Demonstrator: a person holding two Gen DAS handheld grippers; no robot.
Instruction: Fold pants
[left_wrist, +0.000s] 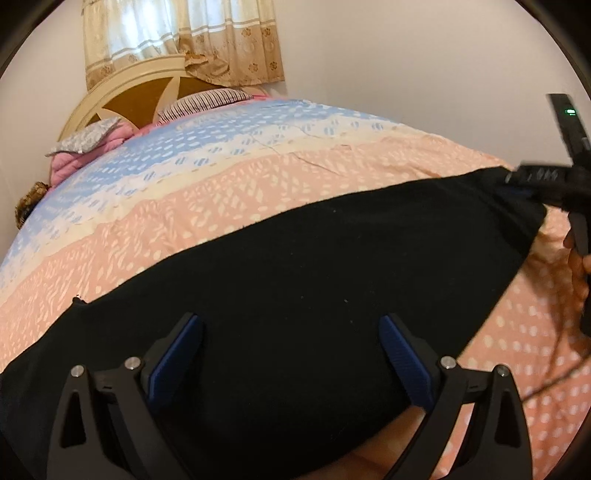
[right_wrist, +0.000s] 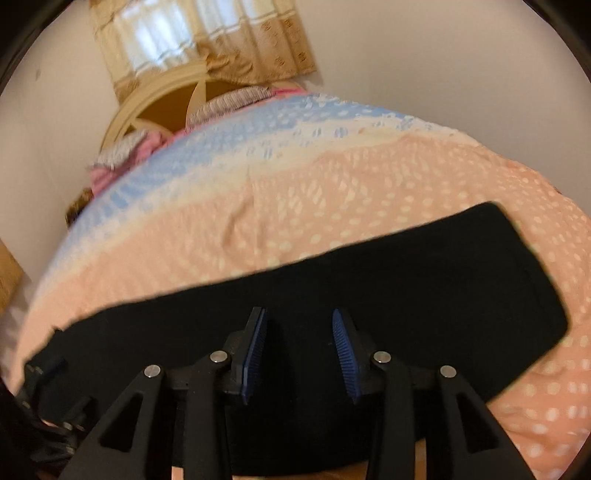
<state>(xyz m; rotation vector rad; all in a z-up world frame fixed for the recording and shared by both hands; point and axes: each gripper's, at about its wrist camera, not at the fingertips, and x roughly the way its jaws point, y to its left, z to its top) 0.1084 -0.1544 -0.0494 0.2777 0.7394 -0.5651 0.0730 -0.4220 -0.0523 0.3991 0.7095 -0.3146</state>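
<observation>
Black pants (left_wrist: 314, 266) lie flat in a long band across the peach part of the bed; they also show in the right wrist view (right_wrist: 369, 288). My left gripper (left_wrist: 291, 332) is open wide, its blue pads over the near part of the pants, holding nothing. My right gripper (right_wrist: 299, 325) is open with a narrower gap, just above the pants' near edge, empty. In the left wrist view the right gripper (left_wrist: 532, 181) shows at the pants' right end. The left gripper shows blurred at the lower left of the right wrist view (right_wrist: 48, 373).
The bed cover (left_wrist: 258, 177) is peach with white spots, blue and cream toward the far side. Pillows (left_wrist: 207, 103) and a pink blanket (left_wrist: 107, 144) lie by the headboard (left_wrist: 122, 99). A curtain (left_wrist: 184, 37) hangs behind. A thin cable (left_wrist: 554, 373) crosses the cover at right.
</observation>
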